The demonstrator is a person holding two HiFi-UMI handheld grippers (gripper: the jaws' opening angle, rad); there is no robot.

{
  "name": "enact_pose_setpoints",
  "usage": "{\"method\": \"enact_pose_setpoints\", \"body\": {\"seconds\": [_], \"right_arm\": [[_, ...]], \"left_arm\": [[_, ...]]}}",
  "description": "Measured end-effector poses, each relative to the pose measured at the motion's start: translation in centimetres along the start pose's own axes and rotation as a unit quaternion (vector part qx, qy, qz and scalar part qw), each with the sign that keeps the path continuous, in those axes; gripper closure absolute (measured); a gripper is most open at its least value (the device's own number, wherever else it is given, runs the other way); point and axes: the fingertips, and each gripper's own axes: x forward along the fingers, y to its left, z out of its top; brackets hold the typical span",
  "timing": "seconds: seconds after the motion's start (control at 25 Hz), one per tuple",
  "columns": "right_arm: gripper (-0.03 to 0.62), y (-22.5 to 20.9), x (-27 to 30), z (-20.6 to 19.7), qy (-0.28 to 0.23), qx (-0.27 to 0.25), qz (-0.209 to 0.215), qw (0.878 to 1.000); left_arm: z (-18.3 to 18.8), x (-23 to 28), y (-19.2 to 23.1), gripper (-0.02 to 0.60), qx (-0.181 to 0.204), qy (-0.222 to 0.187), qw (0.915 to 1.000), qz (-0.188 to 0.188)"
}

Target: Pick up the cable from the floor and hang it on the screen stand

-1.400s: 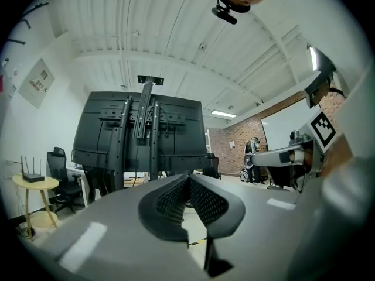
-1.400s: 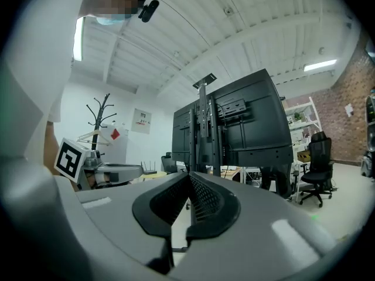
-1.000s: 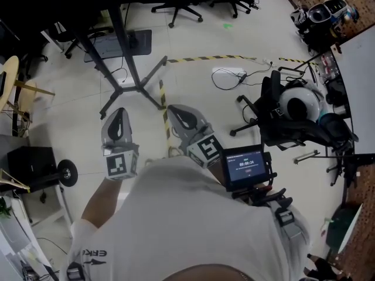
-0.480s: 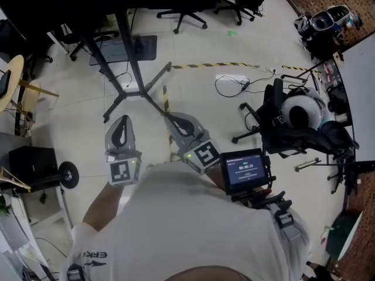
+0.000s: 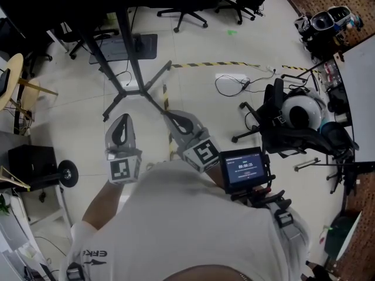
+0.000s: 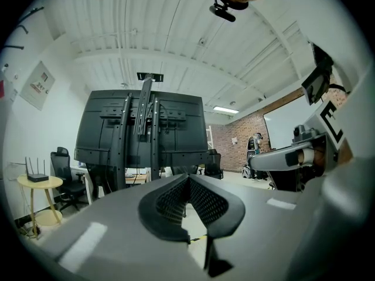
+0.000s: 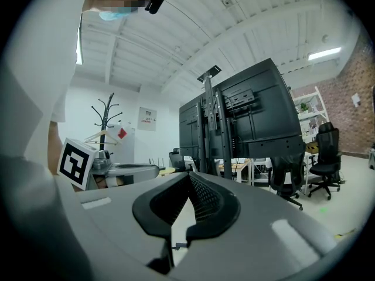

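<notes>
The black cable lies in loose loops on the pale floor beside a white power strip, to the right of the screen stand's base. I hold both grippers side by side in front of my chest, well short of the cable. My left gripper is shut with nothing in it, its pads meeting in the left gripper view. Beside it my right gripper is shut and empty too. The big black screen on its stand rises ahead of both.
Yellow-black tape runs across the floor. An office chair with a helmet stands at the right, more chairs at the back. A round side table and a black box are at the left. A coat rack stands by the wall.
The scene slid slightly down and right in the head view during the first half second. Both grippers stay shut and empty in about the same place.
</notes>
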Motion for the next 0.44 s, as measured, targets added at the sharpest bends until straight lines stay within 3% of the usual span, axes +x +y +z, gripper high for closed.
{"method": "enact_pose_setpoints", "body": {"seconds": [0.44], "right_arm": [[0.581, -2.0, 0.1, 0.9, -0.019, -0.005, -0.025, 0.999]], "left_arm": [[0.1, 0.0, 0.1, 0.58, 0.003, -0.004, 1.0, 0.004]]}}
